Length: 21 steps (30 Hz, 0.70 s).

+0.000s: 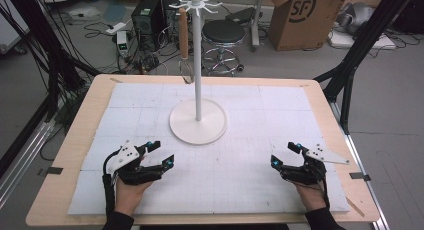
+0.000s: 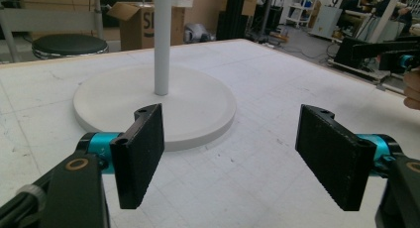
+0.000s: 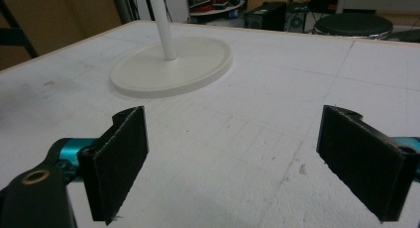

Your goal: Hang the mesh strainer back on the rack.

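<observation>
Cluttered workshop floor with a black stool (image 1: 223, 34) and a cardboard box (image 1: 298, 16) beyond a wooden table (image 1: 85, 120) under a white gridded mat (image 1: 260, 135). On the mat, well back from the near edge: white stand (image 1: 198, 55), round base (image 1: 198, 122), thin upright pole, hooks on top. Hanging from one hook left of the pole: a wooden-handled whisk (image 1: 184, 45), clear of the base. Near-left of the base, well apart: left gripper (image 1: 160, 155), jaws spread wide, empty. Near-right of the base: right gripper (image 1: 285, 154), likewise released, holding nothing.
</observation>
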Each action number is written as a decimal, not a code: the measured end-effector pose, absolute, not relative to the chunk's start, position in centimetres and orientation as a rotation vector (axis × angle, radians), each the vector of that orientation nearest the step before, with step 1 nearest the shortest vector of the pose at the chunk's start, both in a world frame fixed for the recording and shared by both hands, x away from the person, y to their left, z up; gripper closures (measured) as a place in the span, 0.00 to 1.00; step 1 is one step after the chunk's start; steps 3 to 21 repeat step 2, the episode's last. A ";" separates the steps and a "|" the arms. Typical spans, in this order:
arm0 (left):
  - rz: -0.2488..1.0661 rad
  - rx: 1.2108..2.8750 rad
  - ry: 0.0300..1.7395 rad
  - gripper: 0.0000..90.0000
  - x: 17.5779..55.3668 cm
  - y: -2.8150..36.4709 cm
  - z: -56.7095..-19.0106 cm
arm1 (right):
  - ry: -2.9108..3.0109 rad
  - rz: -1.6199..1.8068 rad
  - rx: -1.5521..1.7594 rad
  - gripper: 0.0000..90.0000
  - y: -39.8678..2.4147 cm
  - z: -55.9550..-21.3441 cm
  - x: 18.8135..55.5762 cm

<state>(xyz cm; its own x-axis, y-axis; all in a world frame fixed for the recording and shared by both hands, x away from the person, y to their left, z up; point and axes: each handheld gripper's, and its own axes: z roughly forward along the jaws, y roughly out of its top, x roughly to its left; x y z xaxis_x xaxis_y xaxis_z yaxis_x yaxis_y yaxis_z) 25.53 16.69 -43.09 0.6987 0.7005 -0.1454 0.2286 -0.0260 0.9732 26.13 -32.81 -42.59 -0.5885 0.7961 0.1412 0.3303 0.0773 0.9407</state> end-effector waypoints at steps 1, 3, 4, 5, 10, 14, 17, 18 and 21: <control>0.446 1.591 0.777 0.31 25.5 16.7 -43.1 | 1.951 1.524 1.113 0.13 -32.8 -42.6 26.1; 0.448 1.591 0.778 0.31 25.5 16.7 -43.1 | 1.951 1.524 1.113 0.13 -32.8 -42.6 26.1; 0.448 1.591 0.778 0.31 25.5 16.7 -43.1 | 1.951 1.524 1.113 0.13 -32.8 -42.6 26.1; 0.448 1.591 0.778 0.31 25.5 16.7 -43.1 | 1.951 1.524 1.113 0.13 -32.8 -42.6 26.1; 0.448 1.591 0.778 0.31 25.5 16.7 -43.1 | 1.951 1.524 1.113 0.13 -32.8 -42.6 26.1; 0.448 1.591 0.778 0.31 25.5 16.7 -43.1 | 1.951 1.524 1.113 0.13 -32.8 -42.6 26.1; 0.448 1.591 0.778 0.31 25.5 16.7 -43.1 | 1.951 1.524 1.113 0.13 -32.8 -42.6 26.1; 0.448 1.591 0.778 0.31 25.5 16.7 -43.1 | 1.951 1.524 1.113 0.13 -32.8 -42.6 26.1; 0.448 1.591 0.778 0.31 25.5 16.7 -43.1 | 1.951 1.524 1.113 0.13 -32.8 -42.6 26.1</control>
